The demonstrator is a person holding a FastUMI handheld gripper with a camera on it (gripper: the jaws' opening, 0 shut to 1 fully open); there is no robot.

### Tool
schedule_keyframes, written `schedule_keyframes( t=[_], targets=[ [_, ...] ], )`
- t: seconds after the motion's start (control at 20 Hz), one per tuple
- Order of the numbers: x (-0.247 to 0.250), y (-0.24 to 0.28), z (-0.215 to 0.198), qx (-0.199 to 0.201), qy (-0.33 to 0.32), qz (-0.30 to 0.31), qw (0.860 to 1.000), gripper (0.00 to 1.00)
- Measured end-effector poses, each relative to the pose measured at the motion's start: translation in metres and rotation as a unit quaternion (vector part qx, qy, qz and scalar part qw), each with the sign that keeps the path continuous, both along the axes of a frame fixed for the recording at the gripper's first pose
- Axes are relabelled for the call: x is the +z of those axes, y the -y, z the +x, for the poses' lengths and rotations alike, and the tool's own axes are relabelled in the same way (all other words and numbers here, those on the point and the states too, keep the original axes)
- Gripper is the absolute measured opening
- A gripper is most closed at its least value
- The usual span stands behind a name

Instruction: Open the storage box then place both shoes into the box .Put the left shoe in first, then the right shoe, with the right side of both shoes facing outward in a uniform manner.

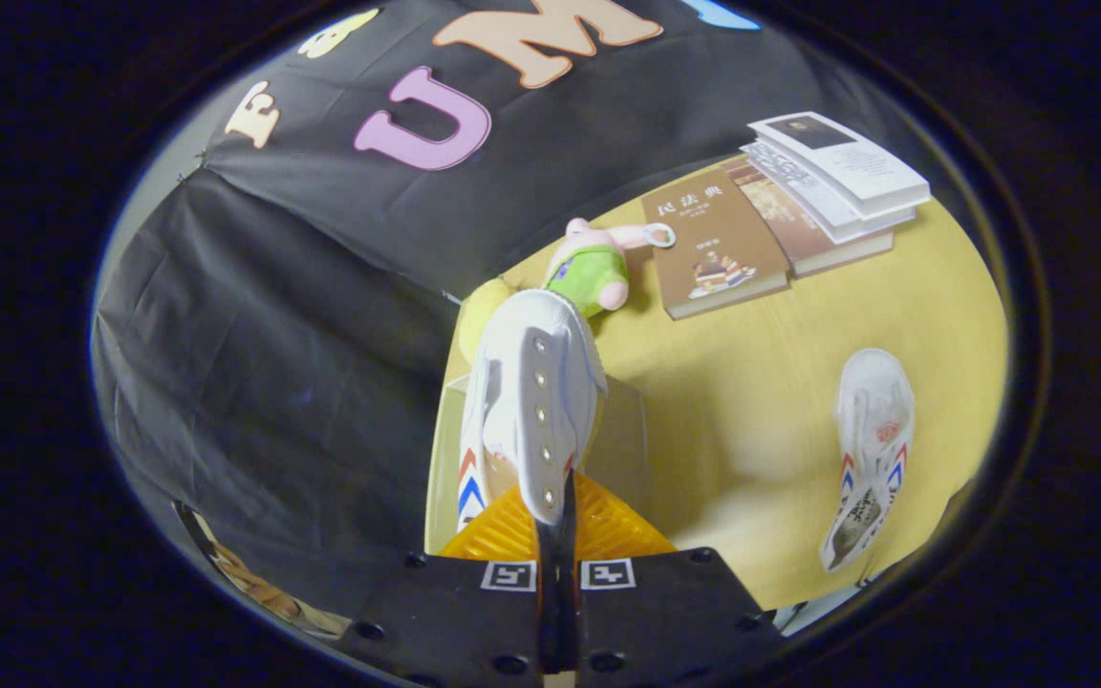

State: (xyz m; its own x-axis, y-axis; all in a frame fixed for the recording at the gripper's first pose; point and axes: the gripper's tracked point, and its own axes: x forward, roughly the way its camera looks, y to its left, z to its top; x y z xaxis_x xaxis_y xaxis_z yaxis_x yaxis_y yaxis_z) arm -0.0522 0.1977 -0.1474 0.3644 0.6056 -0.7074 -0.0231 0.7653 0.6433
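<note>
white shoe (533, 406) | clamped in hand-held gripper (556, 521) (toe pointing ahead)

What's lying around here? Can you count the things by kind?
Shoes: 2, one gripped in the jaws, one on the table.
Books: 4, one beside a stack of three.
Plush toys: 1.
Total: 7.

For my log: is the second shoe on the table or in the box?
On the table: the second shoe lies there, apart from the shoe the fingers pinch.
</note>
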Motion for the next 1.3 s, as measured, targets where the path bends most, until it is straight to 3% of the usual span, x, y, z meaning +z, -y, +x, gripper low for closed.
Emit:
schedule_keyframes(
  t=[0.4, 0.75, 1.2, 1.3],
  targets=[
    [0.009, -0.069, -0.007, 0.029, 0.002, 0.015, 0.999, 0.03],
    [-0.036, -0.120, -0.019, 0.059, -0.024, -0.024, 0.998, 0.03],
    [-0.108, -0.147, -0.040, 0.084, -0.070, -0.110, 0.988, 0.04],
    [-0.118, -0.150, -0.043, 0.089, -0.077, -0.125, 0.985, 0.19]
  ],
)
